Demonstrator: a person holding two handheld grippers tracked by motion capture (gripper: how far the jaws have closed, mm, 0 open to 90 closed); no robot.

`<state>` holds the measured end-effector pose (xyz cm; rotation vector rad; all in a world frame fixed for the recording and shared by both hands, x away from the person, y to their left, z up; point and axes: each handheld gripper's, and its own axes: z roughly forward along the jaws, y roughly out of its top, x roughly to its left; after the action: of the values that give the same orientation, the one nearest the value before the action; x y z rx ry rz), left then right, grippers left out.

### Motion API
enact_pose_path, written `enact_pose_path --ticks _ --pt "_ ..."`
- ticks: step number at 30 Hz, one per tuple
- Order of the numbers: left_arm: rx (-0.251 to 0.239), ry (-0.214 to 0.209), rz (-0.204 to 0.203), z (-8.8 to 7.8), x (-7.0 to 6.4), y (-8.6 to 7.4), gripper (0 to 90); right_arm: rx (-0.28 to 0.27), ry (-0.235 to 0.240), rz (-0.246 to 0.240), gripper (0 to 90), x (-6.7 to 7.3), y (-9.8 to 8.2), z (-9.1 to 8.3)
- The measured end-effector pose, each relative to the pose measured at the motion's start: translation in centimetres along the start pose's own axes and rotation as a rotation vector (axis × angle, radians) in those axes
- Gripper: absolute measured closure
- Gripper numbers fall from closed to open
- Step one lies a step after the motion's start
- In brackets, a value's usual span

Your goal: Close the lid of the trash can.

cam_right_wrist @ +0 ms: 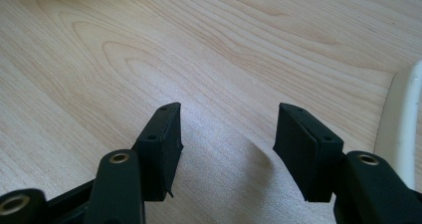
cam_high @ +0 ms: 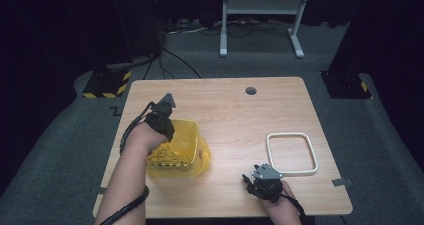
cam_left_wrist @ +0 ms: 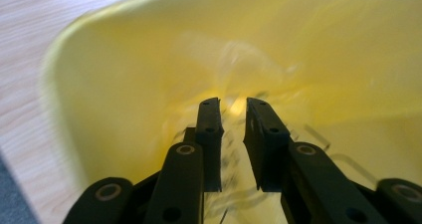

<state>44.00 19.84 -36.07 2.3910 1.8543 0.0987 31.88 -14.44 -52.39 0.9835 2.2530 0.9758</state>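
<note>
The left tongs (cam_left_wrist: 233, 104) reach, narrowly parted and gripping nothing, into the yellow bin (cam_high: 187, 142) near the worktop's (cam_high: 235, 115) left edge, while the right tongs (cam_right_wrist: 226, 134) hover spread by the white frame (cam_high: 292, 153).

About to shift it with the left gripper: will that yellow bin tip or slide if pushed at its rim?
The yellow bin stands tall on smooth wood, so a rim push probably tips it; a low push likely slides it. Its thin translucent wall may flex. The left gripper is inside it, jaws slightly apart.
</note>
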Motion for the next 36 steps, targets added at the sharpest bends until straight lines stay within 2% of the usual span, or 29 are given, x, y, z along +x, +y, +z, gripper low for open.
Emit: enact_pose_path --ticks 7,8,11,12,14,18,21,24,27,29,31,33,36 --pt "0.014 0.002 -0.039 -2.7 2.4 -2.6 72.6 0.004 0.001 0.002 43.8 0.0 0.0 0.1" --pt "0.018 0.016 -0.038 -3.0 2.8 -2.9 73.0 0.004 0.001 0.001 43.7 0.0 0.0 0.1" --pt "0.017 0.021 -0.056 -3.5 4.0 -3.8 73.3 0.004 -0.002 -0.001 43.7 0.0 0.0 0.1" --pt "0.022 0.036 -0.05 -3.6 4.4 -4.1 73.3 0.004 -0.002 -0.005 43.8 0.0 0.0 0.1" --pt "0.021 0.029 -0.063 -3.5 5.1 -4.6 73.0 0.004 -0.002 -0.005 43.8 0.0 0.0 0.1" --pt "0.028 0.032 -0.073 -2.3 6.4 -5.5 72.6 0.006 -0.001 0.003 43.7 0.0 0.0 0.1" --pt "0.041 0.019 -0.066 -0.7 6.9 -6.1 71.4 0.006 -0.004 -0.001 43.7 0.0 0.0 0.1" --pt "0.09 -0.003 -0.06 1.3 7.2 -6.6 69.5 0.007 -0.006 0.001 43.6 0.0 0.0 0.1" --pt "0.088 -0.006 -0.051 2.8 7.6 -6.9 68.0 0.007 -0.009 -0.004 43.4 0.1 0.0 0.1" --pt "0.074 -0.001 -0.041 3.7 7.9 -7.2 65.9 0.008 -0.013 -0.001 43.2 0.1 0.0 0.1" --pt "0.052 -0.019 -0.06 4.6 8.2 -7.5 63.1 0.007 -0.015 -0.003 42.7 0.2 0.0 0.1" --pt "0.031 0.021 -0.05 5.3 8.6 -7.8 57.8 0.002 -0.018 -0.005 41.5 0.2 0.0 0.1" --pt "-0.042 0.05 -0.042 6.5 9.1 -8.3 52.9 -0.027 -0.021 -0.01 38.6 0.4 0.1 -0.1"
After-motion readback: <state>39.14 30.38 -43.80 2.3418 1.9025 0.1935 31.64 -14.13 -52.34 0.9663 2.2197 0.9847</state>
